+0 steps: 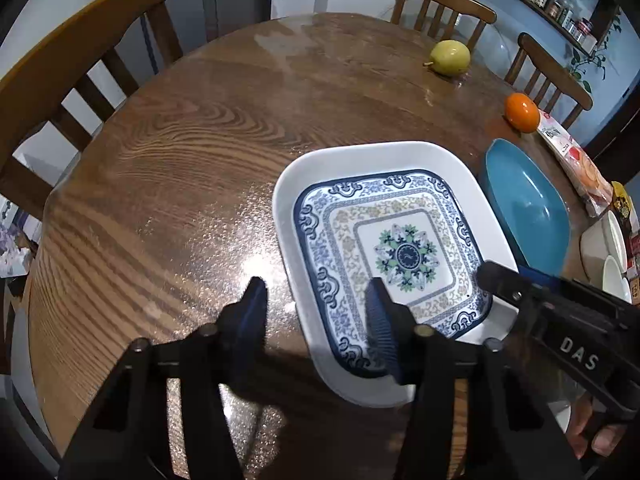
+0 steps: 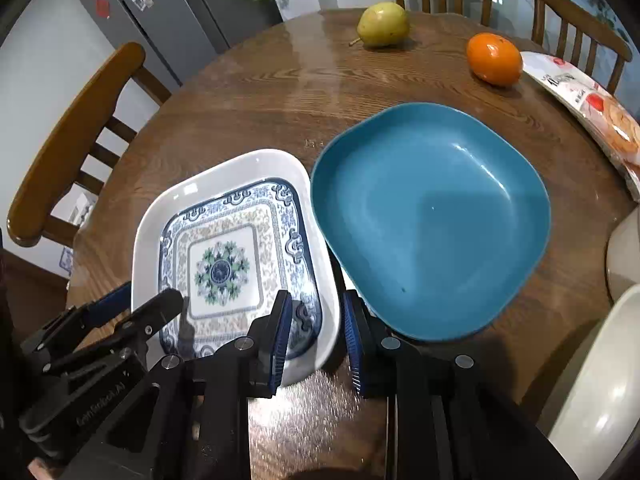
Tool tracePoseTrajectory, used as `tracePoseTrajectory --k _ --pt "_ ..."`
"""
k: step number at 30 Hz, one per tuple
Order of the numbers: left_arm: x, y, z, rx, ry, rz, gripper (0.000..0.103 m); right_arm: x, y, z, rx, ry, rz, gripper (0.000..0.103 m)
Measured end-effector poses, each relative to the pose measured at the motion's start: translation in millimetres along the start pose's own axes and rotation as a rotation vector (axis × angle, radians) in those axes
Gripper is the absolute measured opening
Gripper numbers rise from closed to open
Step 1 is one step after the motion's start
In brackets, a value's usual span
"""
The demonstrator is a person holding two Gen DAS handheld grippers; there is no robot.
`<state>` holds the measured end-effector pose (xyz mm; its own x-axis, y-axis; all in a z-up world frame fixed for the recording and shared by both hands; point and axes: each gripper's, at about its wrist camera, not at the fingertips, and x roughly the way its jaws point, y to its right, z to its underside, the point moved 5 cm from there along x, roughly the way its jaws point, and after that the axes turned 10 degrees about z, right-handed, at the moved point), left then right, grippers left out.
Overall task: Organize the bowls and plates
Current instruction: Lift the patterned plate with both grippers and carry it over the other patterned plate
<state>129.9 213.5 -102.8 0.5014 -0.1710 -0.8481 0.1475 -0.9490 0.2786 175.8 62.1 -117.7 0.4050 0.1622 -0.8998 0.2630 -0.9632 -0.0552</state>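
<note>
A patterned blue-and-white square plate [image 1: 396, 248] lies inside a larger white square dish [image 1: 288, 200] on the round wooden table [image 1: 180, 152]. A teal square plate [image 1: 528, 208] lies just right of them. My left gripper [image 1: 316, 312] is open, its jaws astride the white dish's near-left rim. My right gripper [image 2: 314, 332] is open, its jaws astride the near-right rim of the white dish [image 2: 160, 208], left finger over the patterned plate [image 2: 224, 264], beside the teal plate [image 2: 432, 220]. The right gripper also shows in the left wrist view [image 1: 500, 284].
A pear [image 2: 382, 24], an orange [image 2: 494, 58] and a snack packet [image 2: 592, 108] lie at the far side. White bowls [image 2: 600, 380] stand at the right edge. Wooden chairs [image 1: 60, 80] surround the table. A fridge [image 2: 160, 12] stands behind.
</note>
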Motion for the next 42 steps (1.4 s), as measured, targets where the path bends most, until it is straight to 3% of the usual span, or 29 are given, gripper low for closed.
tracePoseTrajectory --k 5,9,13,30,42 --pt "-0.2 -2.1 -2.0 0.002 0.006 -0.001 0.022 3.2 -7.6 -5.7 -0.041 0.019 0.035 0.026" --pt "-0.5 -3.2 -1.9 0.005 0.015 -0.009 0.021 3.7 -10.4 -5.7 -0.083 0.037 0.087 0.016" --pt "-1.3 -6.5 -2.7 -0.012 0.023 -0.001 0.015 1.9 -4.9 -4.9 -0.076 0.037 0.083 0.011" --pt "-39.0 -11.5 13.8 -0.018 0.063 -0.011 0.015 -43.1 -17.1 19.3 -0.084 0.096 0.014 0.008" --pt "-68.4 22.4 36.2 0.074 0.087 0.022 0.015 -86.7 2.7 53.7 -0.018 0.15 0.004 0.008"
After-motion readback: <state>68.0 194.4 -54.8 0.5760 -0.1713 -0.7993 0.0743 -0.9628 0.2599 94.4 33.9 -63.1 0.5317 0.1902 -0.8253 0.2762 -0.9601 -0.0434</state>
